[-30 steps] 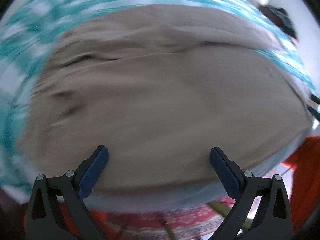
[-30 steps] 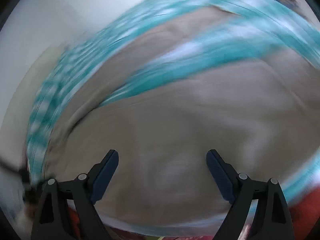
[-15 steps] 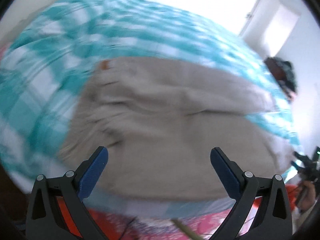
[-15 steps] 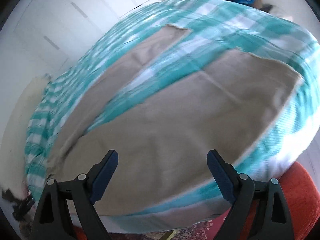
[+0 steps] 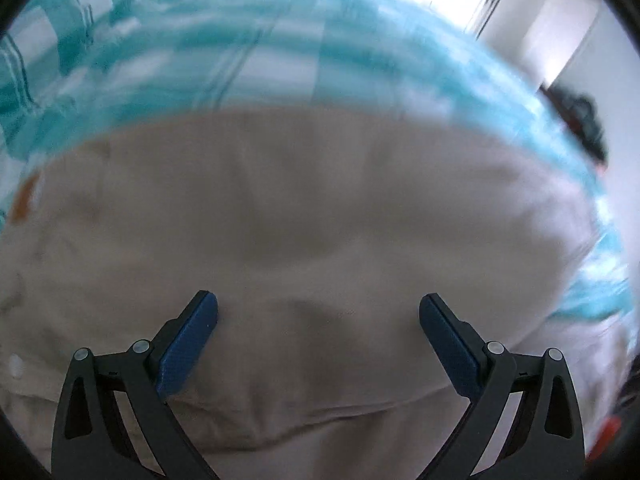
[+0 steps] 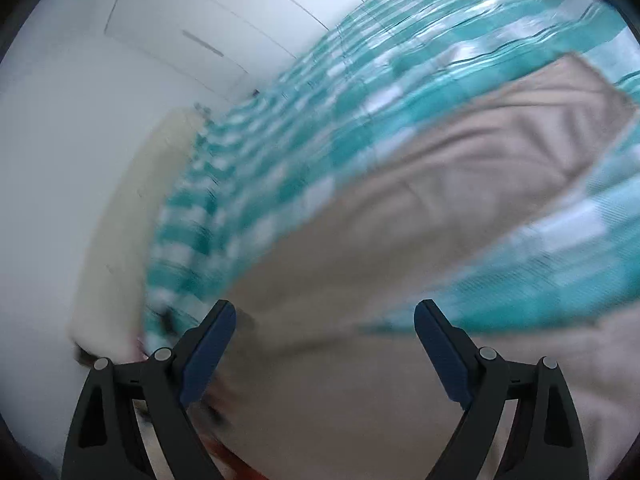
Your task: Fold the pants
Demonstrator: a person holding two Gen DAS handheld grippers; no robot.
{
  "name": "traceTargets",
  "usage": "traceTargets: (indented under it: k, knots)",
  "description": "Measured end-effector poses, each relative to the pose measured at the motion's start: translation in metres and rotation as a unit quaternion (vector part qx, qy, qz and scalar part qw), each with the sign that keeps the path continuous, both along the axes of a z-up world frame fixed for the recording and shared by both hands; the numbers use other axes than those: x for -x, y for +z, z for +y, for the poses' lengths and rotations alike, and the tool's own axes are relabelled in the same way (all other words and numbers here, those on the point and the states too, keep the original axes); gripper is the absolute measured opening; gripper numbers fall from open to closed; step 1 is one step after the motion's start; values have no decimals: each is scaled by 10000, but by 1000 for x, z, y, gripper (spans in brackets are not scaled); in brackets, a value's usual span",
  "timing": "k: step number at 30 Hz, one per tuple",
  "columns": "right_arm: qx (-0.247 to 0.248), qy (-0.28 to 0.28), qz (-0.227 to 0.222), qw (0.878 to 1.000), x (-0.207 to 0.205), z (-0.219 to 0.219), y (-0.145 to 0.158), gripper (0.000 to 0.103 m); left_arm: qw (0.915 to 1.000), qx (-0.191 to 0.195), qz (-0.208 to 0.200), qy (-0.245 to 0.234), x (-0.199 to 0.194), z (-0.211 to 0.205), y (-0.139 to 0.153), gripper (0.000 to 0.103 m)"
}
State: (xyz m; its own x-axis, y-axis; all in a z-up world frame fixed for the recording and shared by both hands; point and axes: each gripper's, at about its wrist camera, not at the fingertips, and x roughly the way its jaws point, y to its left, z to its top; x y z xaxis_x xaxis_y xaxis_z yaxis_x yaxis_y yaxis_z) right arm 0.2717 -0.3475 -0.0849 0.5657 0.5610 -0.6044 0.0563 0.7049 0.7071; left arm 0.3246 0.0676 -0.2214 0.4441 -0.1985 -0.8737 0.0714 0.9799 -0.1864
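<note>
The beige pants (image 5: 312,220) lie spread out on a bed, on top of a bedspread (image 5: 240,52) with big teal and white squares. The cloth of the pants looks soft and a bit thick, with gentle bumps and long creases in it. In the left wrist view the pants fill most of the picture, and a small orange patch (image 5: 22,200) shows near their left edge. It may be a label, but it is too blurry to read. A tiny pale round spot, maybe a button (image 5: 15,362), sits low on the left.

The left tongs (image 5: 318,328) are spread wide, just above the pants, holding nothing. Their fingers are black, with flat dark blue pads (image 5: 188,344) that look a bit rough.

In the right wrist view one long pant leg (image 6: 460,184) runs up toward the far right, with a straight cut end. A strip of the checked bedspread (image 6: 560,256) shows between it and more beige cloth (image 6: 340,400) lower down. The right tongs (image 6: 324,336) are also spread wide and hold nothing, over the near part of the pants.

Past the bed are white cupboard doors (image 6: 192,28) with long thin handles. A cream-colored thing (image 6: 124,232) runs along the bed's far side. I cannot tell what it is. No writing can be read anywhere.
</note>
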Motion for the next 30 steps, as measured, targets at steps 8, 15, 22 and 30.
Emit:
traceTargets:
  k: [8,15,22,30]
  knots:
    - [-140,679,436,9966,-119,58,-68,95,9969,-217,-728,-227,28,-2,-9,102]
    - [-34,1344,943,9864,-132,21,-135,91,9960,-197,-841,-218,29,-2,-12,102]
    - [652,102,810,9945,-126,-100,-93,94,9953,-238,-909,-214,27,-4,-13,102]
    - [53,-16,954,9954,-230,-63,-132,92,9954,-232,-908,-216,27,-5,-13,102]
